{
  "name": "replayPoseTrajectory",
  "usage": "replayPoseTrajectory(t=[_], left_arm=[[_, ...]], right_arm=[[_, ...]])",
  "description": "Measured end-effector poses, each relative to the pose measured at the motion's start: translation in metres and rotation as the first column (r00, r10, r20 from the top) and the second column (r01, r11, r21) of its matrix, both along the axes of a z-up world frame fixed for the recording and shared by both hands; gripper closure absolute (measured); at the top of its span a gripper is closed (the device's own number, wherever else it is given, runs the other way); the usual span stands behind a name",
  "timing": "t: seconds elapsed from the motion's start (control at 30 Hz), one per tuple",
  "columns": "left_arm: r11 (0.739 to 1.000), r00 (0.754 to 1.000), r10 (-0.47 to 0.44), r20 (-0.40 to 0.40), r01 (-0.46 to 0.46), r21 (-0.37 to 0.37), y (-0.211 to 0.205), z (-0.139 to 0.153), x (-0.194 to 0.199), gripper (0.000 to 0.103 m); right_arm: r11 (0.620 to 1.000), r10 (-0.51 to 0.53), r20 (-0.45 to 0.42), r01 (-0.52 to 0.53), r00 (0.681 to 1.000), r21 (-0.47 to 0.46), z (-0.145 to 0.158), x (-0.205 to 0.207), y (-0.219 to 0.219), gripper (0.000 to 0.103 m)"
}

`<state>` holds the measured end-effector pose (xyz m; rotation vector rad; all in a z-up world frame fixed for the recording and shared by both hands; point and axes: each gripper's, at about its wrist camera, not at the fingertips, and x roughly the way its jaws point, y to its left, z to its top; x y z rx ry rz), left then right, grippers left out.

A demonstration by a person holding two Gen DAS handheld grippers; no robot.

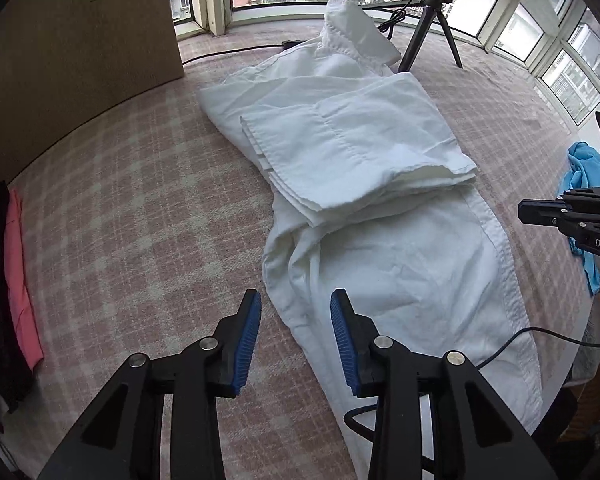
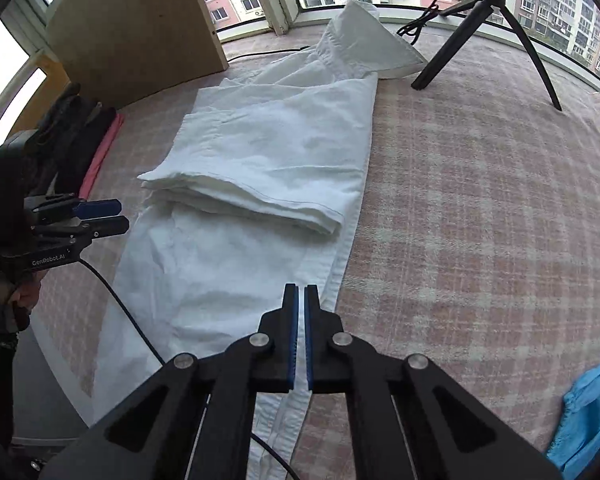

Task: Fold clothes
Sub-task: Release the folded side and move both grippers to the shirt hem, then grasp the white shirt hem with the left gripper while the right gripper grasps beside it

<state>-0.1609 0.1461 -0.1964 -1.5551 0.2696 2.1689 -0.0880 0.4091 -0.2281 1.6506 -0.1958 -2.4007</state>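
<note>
The white shirt (image 1: 380, 184) lies lengthwise down the plaid-covered worktop (image 1: 140, 200), collar end toward the window, its sides already drawn in to a narrow strip and both sleeves stacked across the middle of the body, while the lower half trails flat toward the near edge. To my eye the folding is at its middle stage: what's left looks like bringing the hem end up over the sleeves, which would call for a hold on each lower corner and an even lift so the placket edge stays straight. The left claw (image 1: 296, 336) hovers above the shirt's lower left edge, fingers spread well apart and holding nothing. The right claw (image 2: 301, 336) sits over the placket strip with its blue pads nearly together; whether cloth is pinched between them I cannot tell. A blue cloth (image 2: 588, 412) waits at the right, pink and dark garments (image 1: 18, 276) at the left. Readable lettering: "GenRobot.AI" on the left handle, "DAS" on the right one.
</note>
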Motion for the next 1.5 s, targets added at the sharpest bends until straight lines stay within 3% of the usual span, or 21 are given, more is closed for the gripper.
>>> replayPoseTrajectory(t=[0.07,0.17,0.23,0.3,0.33,0.37,0.4,0.63,0.77,0.87,1.0,1.07,1.13,1.23,1.3,1.33,1.37,1.4,1.43,1.5], left_arm=[[1.000,1.000,-0.018,-0.005,0.018,0.002,-0.013,0.013,0.019,0.068],[1.000,1.000,-0.016,-0.014,0.016,-0.005,-0.046,0.041,0.050,0.068],[1.000,1.000,0.010,-0.027,-0.010,-0.006,-0.079,0.062,0.074,0.066],[0.999,0.999,0.034,-0.003,-0.034,0.034,-0.108,0.075,0.095,0.058],[0.998,0.999,0.038,0.012,-0.039,0.058,-0.119,0.077,0.105,0.057],[0.996,0.999,0.032,0.024,-0.034,0.080,-0.121,0.074,0.114,0.057],[0.995,0.999,0.016,0.042,-0.020,0.100,-0.118,0.068,0.123,0.057],[0.989,0.987,-0.084,0.137,0.066,0.130,-0.064,0.018,0.152,0.057],[0.983,0.972,-0.139,0.187,0.114,0.142,-0.031,-0.010,0.167,0.057],[0.981,0.965,-0.164,0.206,0.138,0.133,-0.015,-0.026,0.174,0.057],[0.982,0.966,-0.173,0.194,0.154,0.106,-0.010,-0.032,0.177,0.059],[0.981,0.965,-0.178,0.191,0.160,0.108,-0.010,-0.031,0.178,0.059],[0.980,0.963,-0.182,0.197,0.162,0.115,-0.011,-0.031,0.178,0.066],[0.977,0.960,-0.190,0.206,0.164,0.135,-0.012,-0.031,0.179,0.068],[0.975,0.958,-0.199,0.209,0.171,0.143,-0.010,-0.033,0.180,0.075],[0.974,0.956,-0.203,0.212,0.175,0.144,-0.009,-0.035,0.181,0.081],[0.973,0.955,-0.208,0.210,0.180,0.145,-0.007,-0.037,0.182,0.082],[0.971,0.956,-0.215,0.200,0.188,0.148,-0.007,-0.036,0.183,0.086],[0.968,0.954,-0.222,0.202,0.191,0.160,-0.007,-0.035,0.183,0.097],[0.963,0.951,-0.233,0.205,0.196,0.184,-0.009,-0.032,0.182,0.099]], right_arm=[[0.997,0.072,-0.024,-0.073,0.997,-0.021,0.005,0.012,-0.019,0.098],[0.984,0.110,0.083,-0.120,0.990,0.130,-0.012,0.032,-0.035,0.097],[0.993,0.071,0.065,-0.077,0.995,0.091,0.008,0.059,-0.014,0.097],[1.000,0.003,0.043,-0.002,0.999,-0.023,0.034,0.093,0.014,0.095],[0.997,-0.027,0.039,0.030,0.999,-0.075,0.043,0.109,0.025,0.084],[0.994,-0.050,0.043,0.054,0.998,-0.095,0.043,0.122,0.029,0.069],[0.994,-0.072,0.048,0.076,0.996,-0.083,0.036,0.132,0.024,0.065],[0.990,-0.141,0.115,0.143,0.983,-0.016,-0.025,0.172,-0.010,0.064],[0.985,-0.172,0.133,0.174,0.976,-0.005,-0.034,0.177,-0.013,0.064],[0.985,-0.165,0.147,0.170,0.975,-0.023,-0.035,0.179,-0.015,0.057],[0.995,-0.097,0.149,0.096,0.984,0.014,-0.036,0.182,-0.032,0.049],[0.995,-0.063,0.137,0.052,0.989,0.081,-0.036,0.183,-0.043,0.049],[0.993,-0.051,0.146,0.034,0.988,0.113,-0.036,0.185,-0.047,0.049],[0.994,-0.081,0.168,0.067,0.982,0.083,-0.036,0.193,-0.037,0.049],[0.994,-0.102,0.149,0.095,0.983,0.058,-0.035,0.197,-0.033,0.049],[0.995,-0.091,0.145,0.085,0.985,0.052,-0.035,0.198,-0.035,0.054],[0.996,-0.080,0.141,0.075,0.987,0.045,-0.035,0.199,-0.037,0.072],[0.997,-0.071,0.139,0.067,0.988,0.034,-0.034,0.200,-0.038,0.082],[0.998,-0.066,0.146,0.066,0.987,0.004,-0.036,0.200,-0.038,0.092],[0.996,-0.069,0.150,0.077,0.986,-0.046,-0.035,0.201,-0.033,0.094]])
